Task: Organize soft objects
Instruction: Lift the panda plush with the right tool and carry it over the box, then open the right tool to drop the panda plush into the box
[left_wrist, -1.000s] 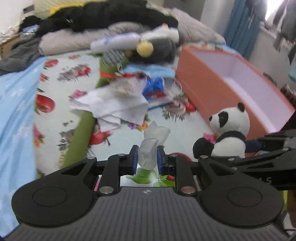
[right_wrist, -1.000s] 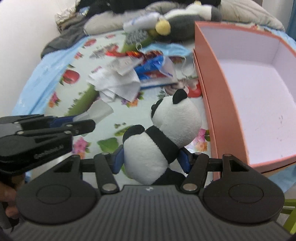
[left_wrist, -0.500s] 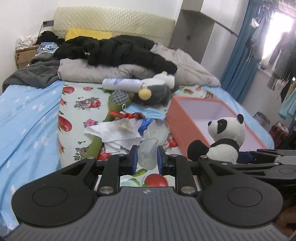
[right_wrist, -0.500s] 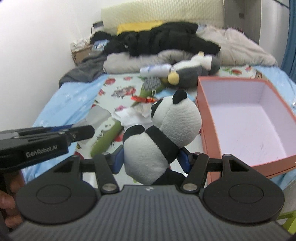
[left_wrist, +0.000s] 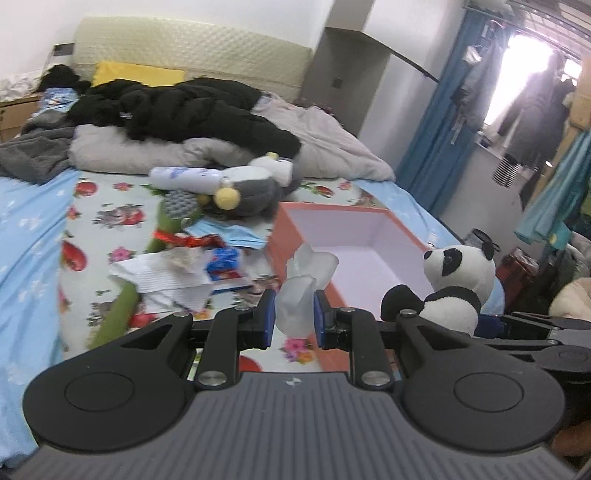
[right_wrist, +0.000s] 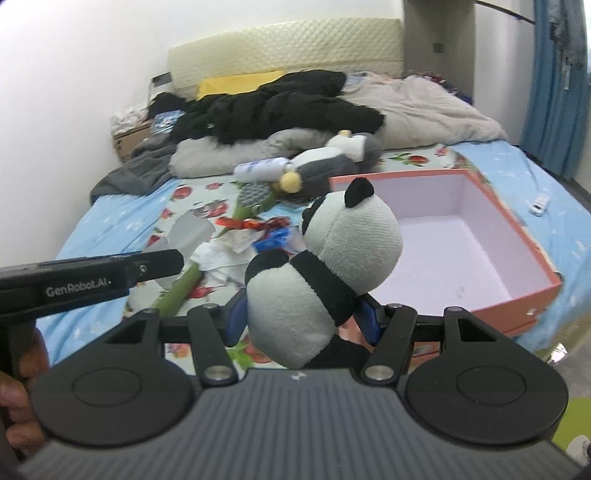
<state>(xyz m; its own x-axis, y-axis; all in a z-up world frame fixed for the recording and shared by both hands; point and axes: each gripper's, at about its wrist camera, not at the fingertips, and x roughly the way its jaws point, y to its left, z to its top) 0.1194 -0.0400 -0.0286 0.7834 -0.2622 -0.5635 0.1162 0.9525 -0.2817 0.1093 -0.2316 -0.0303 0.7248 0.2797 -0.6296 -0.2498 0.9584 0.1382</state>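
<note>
the bed (left_wrist: 33, 229) sits lower in view than before, with the box (right_wrist: 517, 236) nearer. the right gripper (right_wrist: 301, 317) stays clamped on the panda (right_wrist: 325, 266), the left gripper (left_wrist: 293, 319) on the tissue (left_wrist: 299, 295), both raised beside the box.

Two plush toys: panda (right_wrist: 325, 266), penguin (right_wrist: 332, 162); one box (right_wrist: 517, 236).

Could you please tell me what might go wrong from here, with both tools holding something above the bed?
The left tool pinches only the lower end of the translucent white plastic cup, which looks crumpled, so it may slip out. The right tool squeezes the black-and-white plush panda low on its body, so the heavy head could tip it sideways and miss the empty orange box.
</note>
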